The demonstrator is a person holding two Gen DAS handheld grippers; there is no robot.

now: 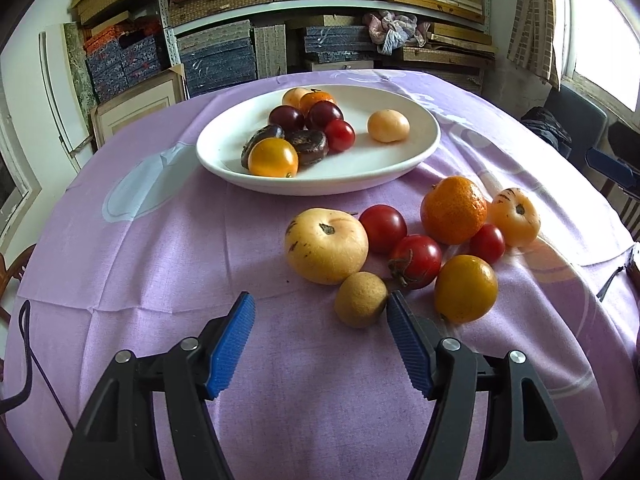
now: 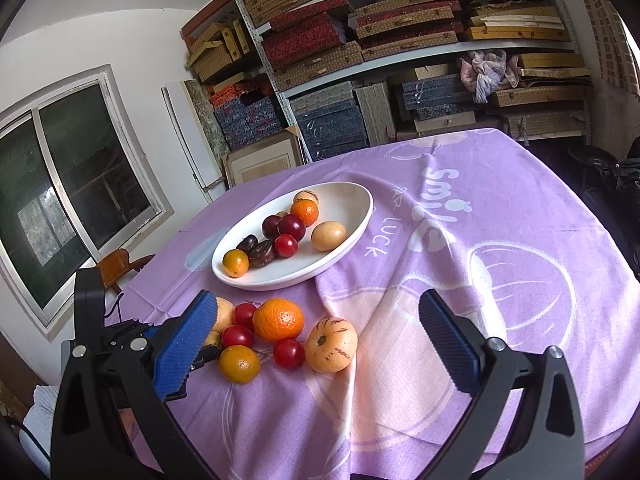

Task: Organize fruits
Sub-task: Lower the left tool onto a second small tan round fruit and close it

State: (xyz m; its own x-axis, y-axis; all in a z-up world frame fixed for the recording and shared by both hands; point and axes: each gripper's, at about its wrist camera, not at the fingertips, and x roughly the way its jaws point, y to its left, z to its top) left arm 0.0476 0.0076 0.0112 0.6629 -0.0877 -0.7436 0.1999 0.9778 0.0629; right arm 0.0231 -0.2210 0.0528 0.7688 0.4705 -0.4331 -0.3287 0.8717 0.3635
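A white oval plate (image 1: 224, 136) (image 2: 352, 196) on the purple tablecloth holds several fruits: plums, tomatoes, oranges, a pale melon. Loose fruits lie in front of it: a big pale yellow fruit (image 1: 326, 245), a small tan round fruit (image 1: 361, 299), red tomatoes (image 1: 416, 260), an orange mandarin (image 1: 454, 210) (image 2: 279, 319), a yellow-orange fruit (image 1: 466, 288) (image 2: 239, 363) and a striped pale melon (image 1: 516, 216) (image 2: 331, 345). My left gripper (image 1: 320, 308) is open; the tan fruit sits just inside its right fingertip. My right gripper (image 2: 316, 312) is open and empty above the loose pile.
Shelves (image 2: 400, 60) stacked with boxes stand behind the table. A window (image 2: 60, 200) and a wooden chair (image 2: 120, 264) are at the left. The tablecloth (image 2: 480, 240) is rumpled with folds to the right of the plate. A dark bag (image 1: 548, 124) lies beyond the table's right edge.
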